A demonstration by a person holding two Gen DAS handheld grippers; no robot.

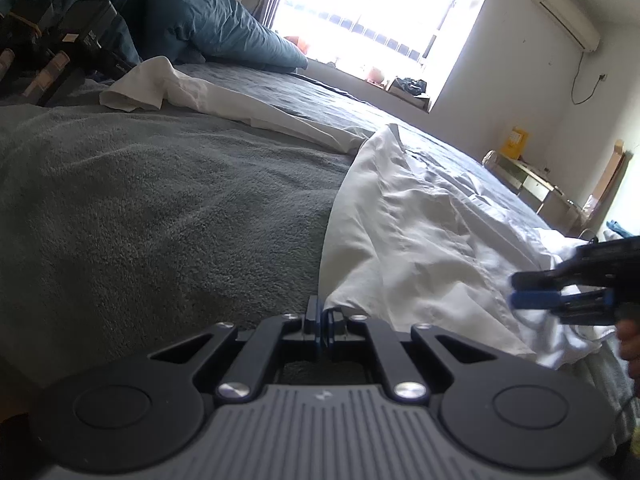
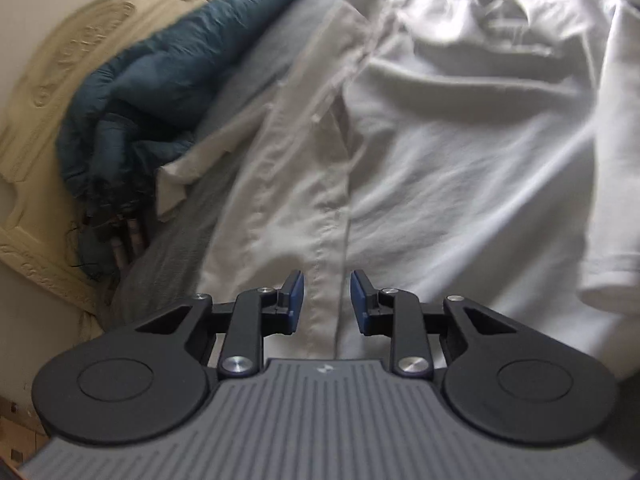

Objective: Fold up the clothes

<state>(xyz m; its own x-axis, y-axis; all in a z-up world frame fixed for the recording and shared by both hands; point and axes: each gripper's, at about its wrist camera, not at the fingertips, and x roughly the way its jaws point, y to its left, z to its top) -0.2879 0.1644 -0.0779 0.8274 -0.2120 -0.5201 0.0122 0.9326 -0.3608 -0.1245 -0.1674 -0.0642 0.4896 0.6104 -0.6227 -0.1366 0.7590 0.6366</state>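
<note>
Daylight from blown-out window (image 1: 372, 20); rt view motion-blurred, fisheye bends edges, corners dark.

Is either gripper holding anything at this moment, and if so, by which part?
The left gripper is shut on the white shirt, pinching its near corner at the hem edge. The right gripper is open over the shirt's button placket, holding nothing.

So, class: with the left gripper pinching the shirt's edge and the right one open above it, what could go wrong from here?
1. The left gripper holds only a thin corner of the white shirt; a pull may slip it free.
2. The right gripper hangs open over the button placket; closing there could bunch both front panels.
3. One sleeve trails toward the blue duvet and may drag unevenly.
</note>
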